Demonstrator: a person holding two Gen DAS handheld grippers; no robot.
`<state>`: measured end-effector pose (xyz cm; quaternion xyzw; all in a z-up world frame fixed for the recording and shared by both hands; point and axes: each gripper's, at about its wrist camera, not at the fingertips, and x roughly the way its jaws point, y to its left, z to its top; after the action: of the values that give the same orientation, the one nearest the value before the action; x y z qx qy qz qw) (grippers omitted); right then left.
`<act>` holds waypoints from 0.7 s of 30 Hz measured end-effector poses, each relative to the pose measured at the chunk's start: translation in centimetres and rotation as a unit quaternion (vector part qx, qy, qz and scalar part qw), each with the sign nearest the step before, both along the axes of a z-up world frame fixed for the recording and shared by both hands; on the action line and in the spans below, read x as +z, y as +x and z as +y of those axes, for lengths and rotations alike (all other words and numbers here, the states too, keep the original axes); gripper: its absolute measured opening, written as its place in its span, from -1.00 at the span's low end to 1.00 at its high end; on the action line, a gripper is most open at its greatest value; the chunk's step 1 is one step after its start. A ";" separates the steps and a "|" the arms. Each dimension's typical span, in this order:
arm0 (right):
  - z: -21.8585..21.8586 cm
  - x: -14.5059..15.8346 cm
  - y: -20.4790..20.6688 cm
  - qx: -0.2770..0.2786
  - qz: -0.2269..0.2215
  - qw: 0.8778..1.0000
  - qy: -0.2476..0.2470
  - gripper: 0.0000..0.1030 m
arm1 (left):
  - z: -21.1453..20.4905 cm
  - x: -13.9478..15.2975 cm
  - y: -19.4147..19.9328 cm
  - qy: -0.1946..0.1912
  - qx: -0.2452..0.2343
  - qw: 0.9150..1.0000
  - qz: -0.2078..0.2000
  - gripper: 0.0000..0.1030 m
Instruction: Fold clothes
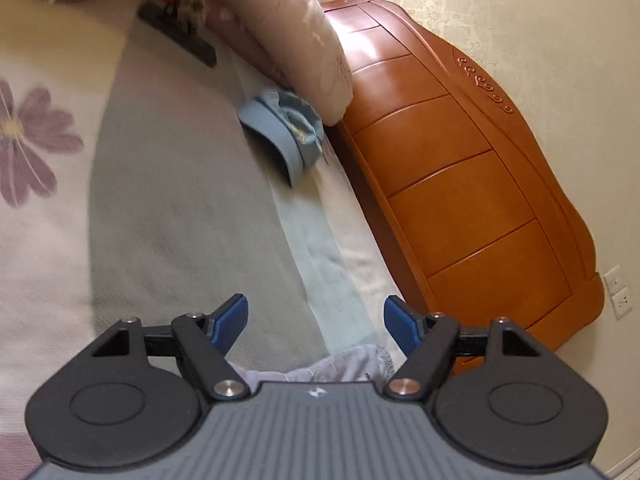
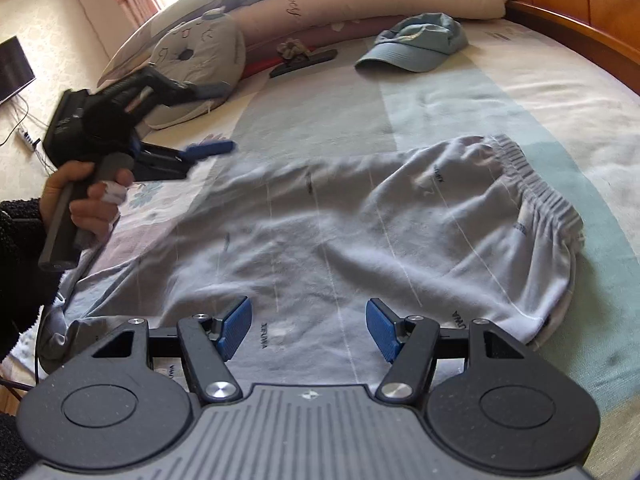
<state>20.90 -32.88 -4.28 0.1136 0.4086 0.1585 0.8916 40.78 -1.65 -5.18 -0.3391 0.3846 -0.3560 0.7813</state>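
Right under my right gripper (image 2: 308,326) the blue fingers (image 2: 236,326) stand wide apart with nothing between them, hovering just above the near edge of the shorts (image 2: 360,240). That pale grey garment lies spread out and rumpled on the bed (image 2: 520,92), and its long axis runs left to right across my right-wrist view: elastic waistband (image 2: 536,200) bunched at the right end, leg cloth trailing off toward the near left. So the cloth lies straight ahead of and below these fingers, and the near hem is what they face.

Over on the left, my left gripper (image 2: 208,148) is held up in the person's hand (image 2: 88,200), above the left end of the shorts and clear of the cloth. In its own view the left gripper (image 1: 314,320) is also spread wide and holding nothing; only a scrap of the grey fabric shows below it, with the bedspread and the wooden headboard (image 1: 460,184) beyond.

A blue cap (image 2: 416,44) sits on the far side near the pillows (image 2: 360,0), well apart from the shorts.

My read: the right gripper is the nearer one to the fabric. Whether this flat lie is one to be folded across or one already halved, I cannot settle from here.
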 end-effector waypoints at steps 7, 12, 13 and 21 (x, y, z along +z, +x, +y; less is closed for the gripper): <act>0.0 -0.2 1.2 0.005 -0.002 1.000 -0.004 0.33 | -1.5 1.5 -2.7 0.012 -0.083 0.996 -0.003 0.49; -0.6 -0.6 2.1 0.001 -0.006 0.999 -0.036 0.33 | -4.5 0.1 -4.7 0.046 -0.154 0.987 0.004 0.58; -0.8 -0.8 2.3 0.000 -0.006 0.999 -0.042 0.33 | -4.9 -0.4 -4.5 0.079 -0.142 0.987 0.002 0.58; -2.9 -0.7 0.3 0.009 -0.006 0.995 -0.103 0.34 | -5.5 -0.8 -3.7 0.178 -0.115 0.977 -0.027 0.39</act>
<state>21.20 -35.77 -4.95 0.0165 0.4187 0.1245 0.8994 37.05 -7.14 -6.02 -0.1385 0.4574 -0.3782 0.7928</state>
